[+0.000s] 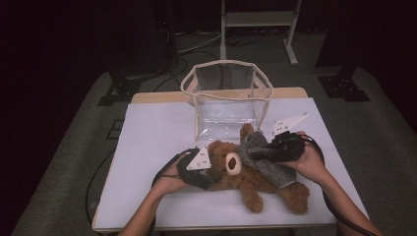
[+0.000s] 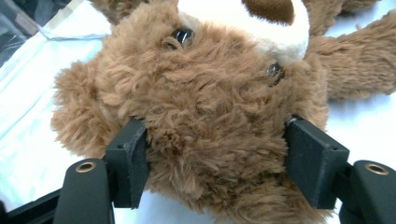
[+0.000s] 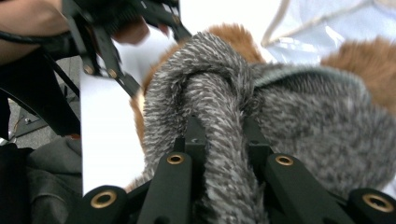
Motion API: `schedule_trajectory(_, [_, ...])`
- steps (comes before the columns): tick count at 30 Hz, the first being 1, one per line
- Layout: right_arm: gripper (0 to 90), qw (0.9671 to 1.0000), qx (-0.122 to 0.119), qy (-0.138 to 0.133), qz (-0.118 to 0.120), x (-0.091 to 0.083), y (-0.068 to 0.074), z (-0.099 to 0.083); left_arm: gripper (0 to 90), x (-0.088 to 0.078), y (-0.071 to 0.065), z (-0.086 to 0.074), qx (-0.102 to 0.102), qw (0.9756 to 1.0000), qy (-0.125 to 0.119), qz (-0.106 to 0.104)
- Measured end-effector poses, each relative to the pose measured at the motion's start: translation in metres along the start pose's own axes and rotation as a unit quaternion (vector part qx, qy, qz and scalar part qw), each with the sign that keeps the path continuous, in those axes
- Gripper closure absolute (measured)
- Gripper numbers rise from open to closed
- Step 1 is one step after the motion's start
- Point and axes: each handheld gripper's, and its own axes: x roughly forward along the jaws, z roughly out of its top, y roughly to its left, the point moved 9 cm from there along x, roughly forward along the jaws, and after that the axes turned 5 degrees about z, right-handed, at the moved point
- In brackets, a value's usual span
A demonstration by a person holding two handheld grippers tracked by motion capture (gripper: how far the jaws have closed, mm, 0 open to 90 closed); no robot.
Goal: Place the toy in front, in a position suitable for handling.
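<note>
A dim lab: a white-topped table (image 1: 147, 147) on grey carpet, black stands (image 1: 339, 83) and floor cables (image 1: 189, 46) around.

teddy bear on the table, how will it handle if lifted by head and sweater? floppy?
Likely floppy: the teddy bear lies sprawled, limbs splayed, and its plush head bulges between the left hand-held gripper pads. Probably light for its size, being soft stuffed fur. The grey sweater bunches into a fold in the right hand-held gripper, so it may stretch or ride up before the body follows.
</note>
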Motion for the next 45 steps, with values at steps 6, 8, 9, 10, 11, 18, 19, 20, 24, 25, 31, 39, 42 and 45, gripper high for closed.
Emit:
schedule_trajectory(6, [77.2, 0.9994, -0.028, 0.021, 0.004, 0.027, 0.001, 0.032, 33.0, 0.004, -0.009, 0.001, 0.023, 0.9997, 0.000, 0.002])
schedule_trajectory(8, [77.2, 0.9991, -0.023, 0.031, 0.016, 0.043, -0.004, 0.039, 33.2, 0.003, -0.010, 0.000, 0.032, 0.9995, 0.006, 0.002])
schedule_trajectory(9, [77.2, 0.9987, -0.019, 0.040, 0.024, 0.051, -0.006, 0.041, 33.2, 0.002, -0.010, 0.000, 0.034, 0.9994, 0.006, 0.001])
schedule_trajectory(10, [77.2, 0.9983, -0.020, 0.047, 0.027, 0.059, -0.009, 0.043, 33.2, 0.002, -0.011, -0.001, 0.033, 0.9994, 0.006, 0.001])
schedule_trajectory(11, [77.2, 0.9981, -0.016, 0.050, 0.031, 0.066, -0.012, 0.045, 33.1, 0.002, -0.011, -0.001, 0.035, 0.9993, 0.007, 0.001])
schedule_trajectory(18, [77.1, 0.9978, -0.003, 0.061, 0.026, 0.078, -0.028, 0.045, 33.1, 0.001, -0.011, -0.005, 0.038, 0.9992, 0.011, 0.007])
schedule_trajectory(19, [77.2, 0.9980, -0.004, 0.060, 0.019, 0.073, -0.030, 0.043, 33.1, 0.001, -0.011, -0.005, 0.039, 0.9991, 0.012, 0.007])
schedule_trajectory(20, [77.3, 0.9981, 0.002, 0.060, 0.013, 0.067, -0.031, 0.040, 33.1, 0.001, -0.011, -0.005, 0.038, 0.9991, 0.014, 0.006])
schedule_trajectory(24, [77.5, 0.9983, 0.012, 0.056, -0.003, 0.043, -0.031, 0.020, 33.1, 0.001, -0.009, -0.005, 0.037, 0.9992, 0.015, 0.007])
schedule_trajectory(25, [77.6, 0.9984, 0.013, 0.054, -0.007, 0.037, -0.028, 0.016, 33.1, 0.001, -0.008, -0.005, 0.038, 0.9991, 0.015, 0.007])
schedule_trajectory(31, [77.5, 0.9991, -0.009, 0.038, -0.011, 0.002, 0.005, -0.001, 33.0, 0.003, -0.003, -0.004, 0.017, 0.9998, 0.008, 0.006])
schedule_trajectory(39, [77.6, 0.9991, -0.007, 0.005, -0.041, -0.050, 0.028, -0.024, 29.1, 0.001, 0.000, -0.005, 0.017, 0.9998, 0.006, 0.004])
schedule_trajectory(42, [77.5, 0.9984, 0.002, -0.003, -0.057, -0.060, 0.027, -0.032, 22.5, 0.000, 0.000, -0.005, 0.021, 0.9997, 0.005, 0.009])
schedule_trajectory(45, [77.3, 0.9976, 0.004, -0.005, -0.068, -0.054, 0.024, -0.039, 12.1, 0.004, -0.001, -0.009, 0.018, 0.9996, 0.019, 0.007])
